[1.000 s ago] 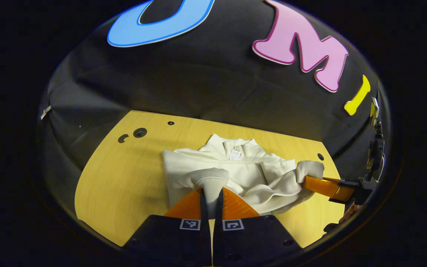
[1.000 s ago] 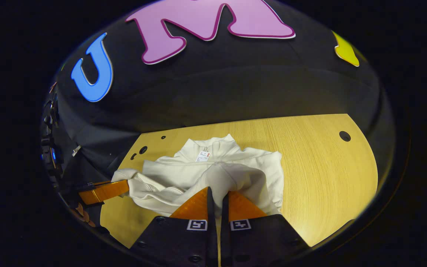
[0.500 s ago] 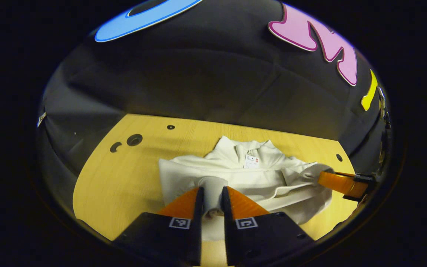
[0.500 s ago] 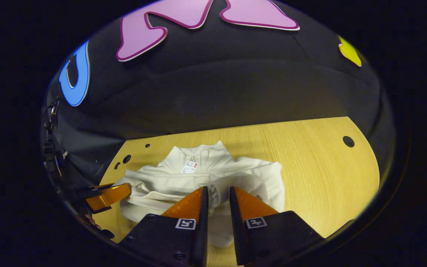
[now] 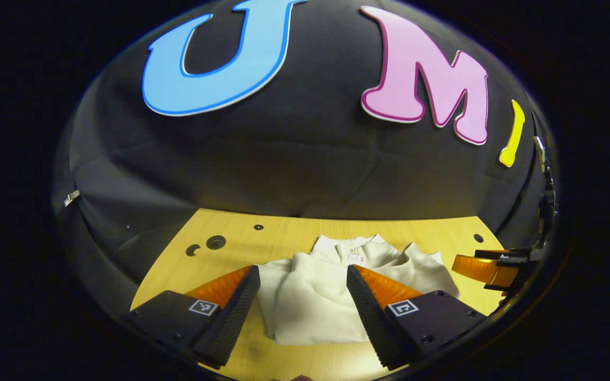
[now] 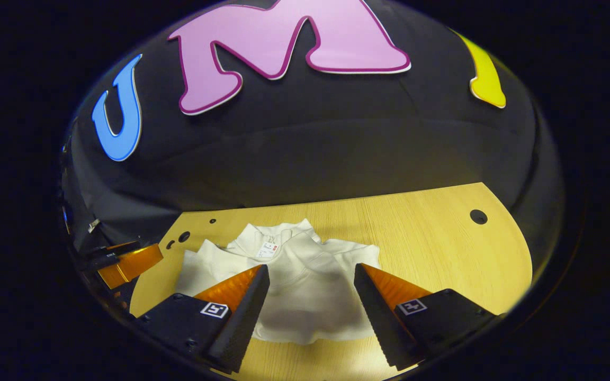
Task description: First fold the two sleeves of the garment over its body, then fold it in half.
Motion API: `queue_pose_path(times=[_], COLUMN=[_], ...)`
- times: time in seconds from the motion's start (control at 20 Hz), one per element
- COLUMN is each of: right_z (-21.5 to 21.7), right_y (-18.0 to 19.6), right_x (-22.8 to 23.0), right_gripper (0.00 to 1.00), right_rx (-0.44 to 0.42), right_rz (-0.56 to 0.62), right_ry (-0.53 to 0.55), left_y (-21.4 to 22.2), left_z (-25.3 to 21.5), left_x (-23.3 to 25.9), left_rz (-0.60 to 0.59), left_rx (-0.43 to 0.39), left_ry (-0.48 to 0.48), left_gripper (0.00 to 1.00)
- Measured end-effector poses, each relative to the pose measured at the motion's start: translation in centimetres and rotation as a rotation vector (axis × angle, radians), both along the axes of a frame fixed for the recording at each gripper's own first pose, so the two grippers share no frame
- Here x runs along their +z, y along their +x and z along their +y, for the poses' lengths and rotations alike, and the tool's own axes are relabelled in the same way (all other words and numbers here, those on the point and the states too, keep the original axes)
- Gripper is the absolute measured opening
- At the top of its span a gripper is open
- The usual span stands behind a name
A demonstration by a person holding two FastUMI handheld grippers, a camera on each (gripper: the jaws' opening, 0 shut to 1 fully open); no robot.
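**Both grippers wide, garment folded ahead on the table**

I find the left gripper (image 5: pixel 302 296) with its jaws spread wide and holding nothing; the garment (image 5: pixel 326 296) lies on the table (image 5: pixel 178 275) between and beyond its fingers. The right gripper (image 6: pixel 310 301) is likewise wide and empty, with the garment (image 6: pixel 305 286) in the same place relative to it.

The garment rests as a compact white bundle, collar and tag toward the booth wall, near hem toward me. I see no sleeve trailing out; both appear laid over the body, and the near layer looks doubled up toward the collar, though I cannot confirm how neat the fold is.

The bundle's length runs away from me, along each gripper's line of sight. It sits directly ahead of both grippers, neither clearly nearer. In the left gripper view the right gripper (image 5: pixel 487 267) stands off the garment's right edge, apart from the cloth. I judge the task nearly or fully done; any correction would start at the near hem.
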State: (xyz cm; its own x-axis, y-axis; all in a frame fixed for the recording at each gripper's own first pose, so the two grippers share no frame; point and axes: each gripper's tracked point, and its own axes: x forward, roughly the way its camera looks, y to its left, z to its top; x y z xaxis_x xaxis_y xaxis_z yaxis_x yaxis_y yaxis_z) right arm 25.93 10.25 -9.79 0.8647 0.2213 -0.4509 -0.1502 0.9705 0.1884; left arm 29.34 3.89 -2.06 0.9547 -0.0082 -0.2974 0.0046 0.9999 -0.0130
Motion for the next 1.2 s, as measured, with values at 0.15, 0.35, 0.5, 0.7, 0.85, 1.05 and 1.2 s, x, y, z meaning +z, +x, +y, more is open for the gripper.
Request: queue_pose_path(times=[0.15, 0.35, 0.5, 0.7, 0.85, 1.05, 1.2], right_z=[-1.0, -2.6, -3.8, -4.3, -3.5, -2.7, -2.8], right_y=[-2.6, -5.7, -8.2, -12.1, -15.3, -19.3, -21.5], right_x=[3.3, 6.4, 9.0, 12.3, 14.6, 16.1, 15.5], right_gripper=[0.99, 0.99, 0.98, 0.98, 0.98, 0.98, 0.98], right_rx=[0.025, 0.020, 0.000, 0.005, 0.023, 0.027, 0.017], right_rz=[-0.082, -0.154, -0.204, -0.288, -0.359, -0.406, -0.400], right_ry=[-0.043, -0.074, -0.044, -0.054, -0.058, -0.035, -0.008], left_y=[-3.2, -8.1, -11.7, -15.7, -18.4, -21.5, -23.2], left_z=[-0.2, -1.0, -1.4, -1.3, -1.6, -2.4, -2.5], left_x=[2.6, 5.6, 7.4, 9.0, 10.1, 10.7, 10.0], left_rz=[-0.078, -0.156, -0.213, -0.277, -0.350, -0.401, -0.409], left_rx=[0.008, 0.008, 0.012, 0.004, 0.008, -0.002, -0.005], left_ry=[0.001, -0.048, -0.093, -0.106, -0.098, -0.144, -0.135], left_gripper=[1.00, 1.00, 1.00, 0.98, 0.97, 0.96, 0.97])
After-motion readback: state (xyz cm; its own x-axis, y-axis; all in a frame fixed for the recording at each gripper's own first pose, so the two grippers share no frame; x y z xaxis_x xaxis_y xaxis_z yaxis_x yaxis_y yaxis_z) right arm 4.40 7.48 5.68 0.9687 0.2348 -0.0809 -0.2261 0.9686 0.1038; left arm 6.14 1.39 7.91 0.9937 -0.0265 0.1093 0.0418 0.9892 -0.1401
